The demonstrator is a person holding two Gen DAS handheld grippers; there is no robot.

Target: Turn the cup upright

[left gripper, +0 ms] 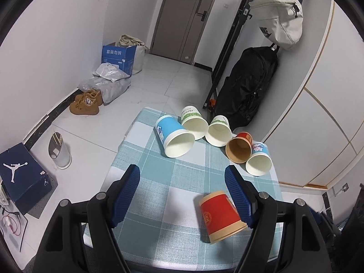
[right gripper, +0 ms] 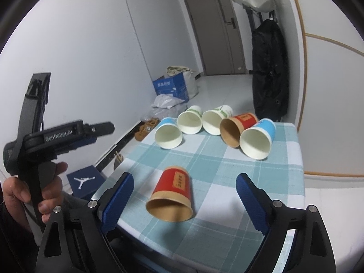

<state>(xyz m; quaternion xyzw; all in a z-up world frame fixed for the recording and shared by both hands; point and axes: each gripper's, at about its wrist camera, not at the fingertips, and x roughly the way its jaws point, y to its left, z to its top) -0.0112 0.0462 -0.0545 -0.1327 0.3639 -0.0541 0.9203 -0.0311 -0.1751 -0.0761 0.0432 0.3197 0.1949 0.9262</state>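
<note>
A red and tan paper cup (left gripper: 219,216) (right gripper: 171,196) lies on its side on the checked tablecloth (left gripper: 173,177) (right gripper: 216,159), mouth toward me, near the front edge. My left gripper (left gripper: 182,177) is open above the cloth, its right finger (left gripper: 238,195) close beside the cup. My right gripper (right gripper: 184,190) is open, with the cup lying between its fingers, untouched. Several more cups lie on their sides in a row at the far edge: a blue one (left gripper: 173,135) (right gripper: 168,133), two green-white ones (left gripper: 194,122), a red one (left gripper: 241,146) and a small blue one (left gripper: 259,159).
The left gripper's body, held in a hand (right gripper: 45,141), shows at the left of the right wrist view. On the floor at left stand a dark shoebox (left gripper: 22,177), a white bin (left gripper: 60,152), brown shoes (left gripper: 87,102) and a blue carton (left gripper: 119,56). A black bag (left gripper: 248,88) hangs at right.
</note>
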